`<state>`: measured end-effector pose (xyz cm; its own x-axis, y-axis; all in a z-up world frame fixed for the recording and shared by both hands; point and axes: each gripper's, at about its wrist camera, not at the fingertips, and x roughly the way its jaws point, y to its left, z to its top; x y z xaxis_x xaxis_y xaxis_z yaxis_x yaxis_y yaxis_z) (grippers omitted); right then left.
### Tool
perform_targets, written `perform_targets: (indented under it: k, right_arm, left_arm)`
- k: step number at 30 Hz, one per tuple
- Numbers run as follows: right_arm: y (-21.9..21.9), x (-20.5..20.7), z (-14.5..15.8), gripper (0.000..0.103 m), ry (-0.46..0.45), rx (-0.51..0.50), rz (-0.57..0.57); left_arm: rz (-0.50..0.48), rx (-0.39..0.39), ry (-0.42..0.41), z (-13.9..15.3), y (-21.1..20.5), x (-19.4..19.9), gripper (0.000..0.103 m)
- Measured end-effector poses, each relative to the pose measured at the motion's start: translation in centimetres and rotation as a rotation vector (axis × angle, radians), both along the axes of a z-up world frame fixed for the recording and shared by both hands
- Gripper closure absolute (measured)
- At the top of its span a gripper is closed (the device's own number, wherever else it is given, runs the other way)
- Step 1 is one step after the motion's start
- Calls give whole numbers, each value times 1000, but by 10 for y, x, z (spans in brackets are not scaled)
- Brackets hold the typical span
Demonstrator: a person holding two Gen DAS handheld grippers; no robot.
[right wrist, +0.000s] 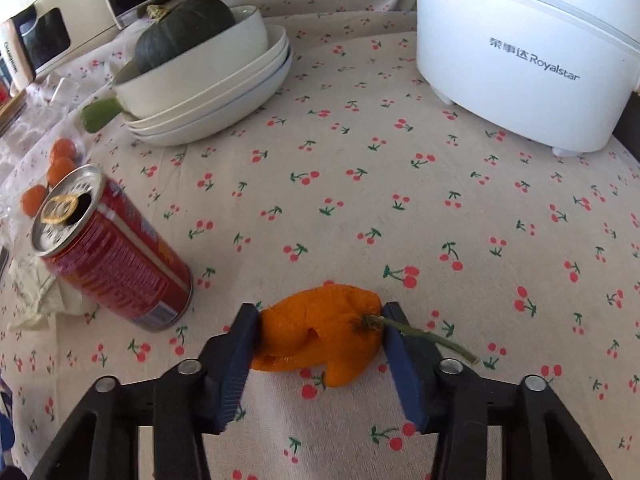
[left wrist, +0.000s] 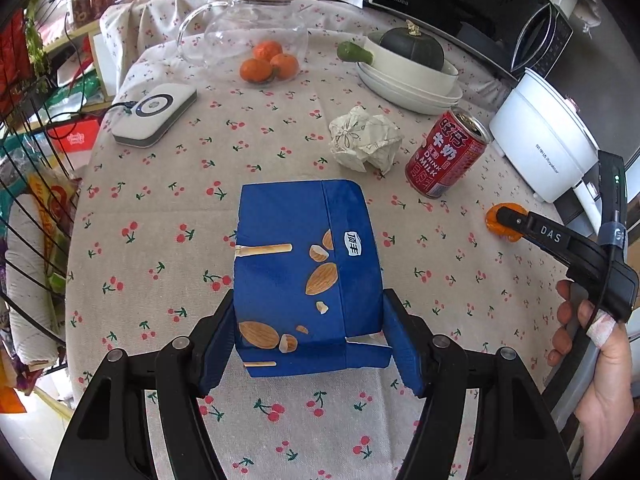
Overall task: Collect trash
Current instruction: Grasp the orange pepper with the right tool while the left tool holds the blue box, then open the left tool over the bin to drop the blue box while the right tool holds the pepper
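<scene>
On cherry-print cloth: left gripper (left wrist: 308, 344) clamps blue box (left wrist: 306, 276); right gripper (right wrist: 318, 346) pinches orange peel (right wrist: 320, 336).

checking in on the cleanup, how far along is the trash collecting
Nothing looks binned yet; no bin is in view. In hand: the left gripper is shut on the blue snack box, and the right gripper has its pads against the orange peel on the cherry tablecloth. Left on the cloth: the crumpled paper and the opened red milk can.
</scene>
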<state>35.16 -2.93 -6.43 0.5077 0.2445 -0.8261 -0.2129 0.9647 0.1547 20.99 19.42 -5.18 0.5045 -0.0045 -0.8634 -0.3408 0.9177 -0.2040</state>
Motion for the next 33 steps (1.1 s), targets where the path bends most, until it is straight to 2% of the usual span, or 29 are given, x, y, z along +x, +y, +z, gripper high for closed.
perform_targets:
  k: [2, 9, 16, 22, 28, 33]
  right_arm:
    - [-6, -9, 7, 66, 0, 5, 17]
    - [-38, -56, 43, 67, -48, -18, 73]
    - [-85, -111, 66, 67, -65, -47, 68]
    - [-129, -153, 78, 67, -46, -19, 19]
    - [-171, -188, 81, 67, -11, -32, -30]
    - [-206, -212, 76, 67, 21, -46, -52]
  left_arm:
    - [-8, -10, -6, 3, -4, -4, 32]
    - [-69, -26, -35, 14, -37, -24, 32]
    - [-173, -1, -54, 23, -82, -44, 32]
    - [-249, 16, -72, 32, -115, -58, 32]
    - [-313, -33, -61, 31, -146, -59, 32]
    - [-371, -30, -70, 32, -180, -57, 32]
